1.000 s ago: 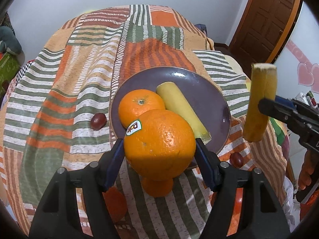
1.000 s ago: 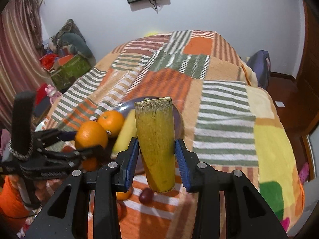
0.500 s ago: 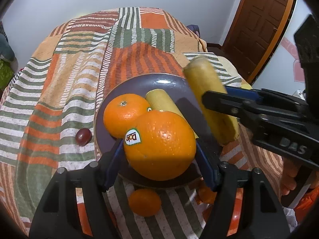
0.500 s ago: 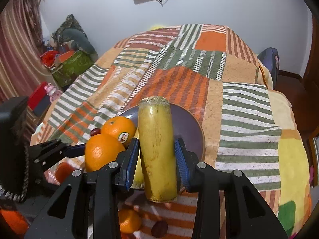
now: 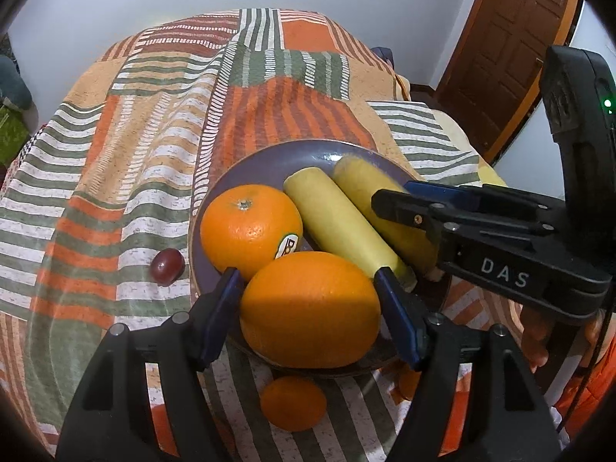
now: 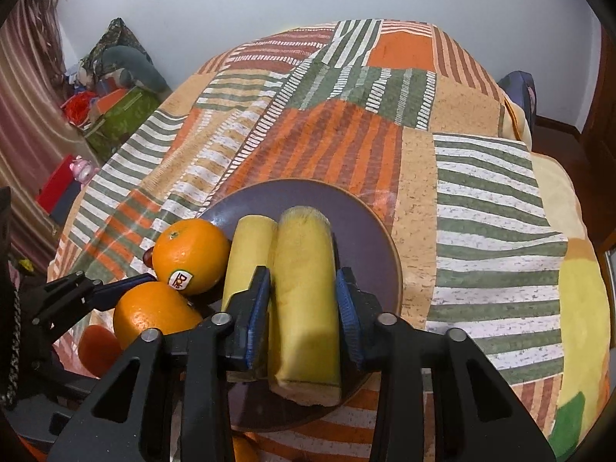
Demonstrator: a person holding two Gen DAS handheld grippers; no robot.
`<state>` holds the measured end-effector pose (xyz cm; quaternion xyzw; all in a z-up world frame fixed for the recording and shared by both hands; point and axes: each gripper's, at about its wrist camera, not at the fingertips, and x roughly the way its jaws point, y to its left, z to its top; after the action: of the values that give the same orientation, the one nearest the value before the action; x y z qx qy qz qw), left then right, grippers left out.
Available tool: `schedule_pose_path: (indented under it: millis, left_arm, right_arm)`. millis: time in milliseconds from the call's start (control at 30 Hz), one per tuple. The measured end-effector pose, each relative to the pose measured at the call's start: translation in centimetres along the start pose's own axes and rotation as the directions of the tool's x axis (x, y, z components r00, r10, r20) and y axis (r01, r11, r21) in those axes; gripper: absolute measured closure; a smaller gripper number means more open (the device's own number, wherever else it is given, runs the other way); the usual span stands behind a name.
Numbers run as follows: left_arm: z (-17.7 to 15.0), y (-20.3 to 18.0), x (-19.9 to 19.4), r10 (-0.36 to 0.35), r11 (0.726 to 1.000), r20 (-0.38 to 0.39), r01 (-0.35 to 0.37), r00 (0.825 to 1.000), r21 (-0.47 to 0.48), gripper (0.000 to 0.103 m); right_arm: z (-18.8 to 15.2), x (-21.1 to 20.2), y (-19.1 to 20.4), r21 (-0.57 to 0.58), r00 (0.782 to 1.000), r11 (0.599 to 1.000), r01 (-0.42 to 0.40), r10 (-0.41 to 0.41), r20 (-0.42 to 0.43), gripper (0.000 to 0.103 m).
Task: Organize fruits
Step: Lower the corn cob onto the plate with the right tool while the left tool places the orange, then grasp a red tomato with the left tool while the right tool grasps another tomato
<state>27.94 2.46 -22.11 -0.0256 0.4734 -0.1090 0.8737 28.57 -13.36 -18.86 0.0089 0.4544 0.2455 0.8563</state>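
Left wrist view: left gripper [image 5: 310, 300] clamped on orange [image 5: 310, 310] at plate [image 5: 269, 161] front edge; right gripper [image 6: 302, 313] clamped on banana [image 6: 306, 300] over plate; grape [image 5: 166, 266] left of plate.

On the plate [image 5: 269, 158] lie four fruits: the stickered orange [image 5: 250, 227] at its left, the held orange [image 5: 310, 310] at its near rim, two banana pieces [image 5: 338, 223] side by side to the right. A grape [image 5: 166, 266] lies just left of the plate, a small orange [image 5: 292, 402] just before it.
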Motion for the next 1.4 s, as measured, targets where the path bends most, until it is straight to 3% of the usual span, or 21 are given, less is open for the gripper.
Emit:
schedule_pose_path:
  millis: [200, 433, 667, 833, 1000, 1400]
  left_arm:
    - [0.0, -0.1, -0.6, 0.023, 1.0, 0.013, -0.023, 1.0, 0.004, 0.032]
    - [0.1, 0.8, -4.9, 0.05, 0.998, 0.097, -0.048, 0.994, -0.028, 0.032]
    - [-0.6, 1.9, -9.4, 0.093, 0.995, 0.167, -0.083, 0.982, -0.061, 0.032]
    - [-2.1, 2.5, -11.9, 0.129, 0.991, 0.189, -0.117, 0.974, -0.071, 0.03]
    - [-4.0, 2.8, -13.0, 0.151, 0.988, 0.18, -0.141, 0.972, -0.067, 0.03]
    - [-8.3, 4.1, -11.3, 0.136, 0.988, 0.074, -0.129, 0.988, -0.087, 0.03]
  right_arm:
    - [0.7, -1.0, 0.9, -0.057, 0.999, 0.998, 0.036, -0.034, 0.03, 0.077]
    - [0.0, -3.6, 2.2, -0.114, 0.997, 0.992, 0.056, -0.05, 0.056, 0.076]
    - [-1.6, -7.2, 3.5, -0.153, 0.995, 0.987, 0.054, -0.039, 0.096, 0.067]
    - [-2.9, -9.4, 4.3, -0.157, 0.991, 0.986, 0.054, -0.034, 0.126, 0.055]
    - [-4.3, -10.2, 4.9, -0.157, 0.991, 0.986, 0.052, -0.032, 0.13, 0.047]
    - [-8.9, -7.3, 5.5, -0.093, 1.0, 0.995, 0.023, -0.023, -0.004, 0.047]
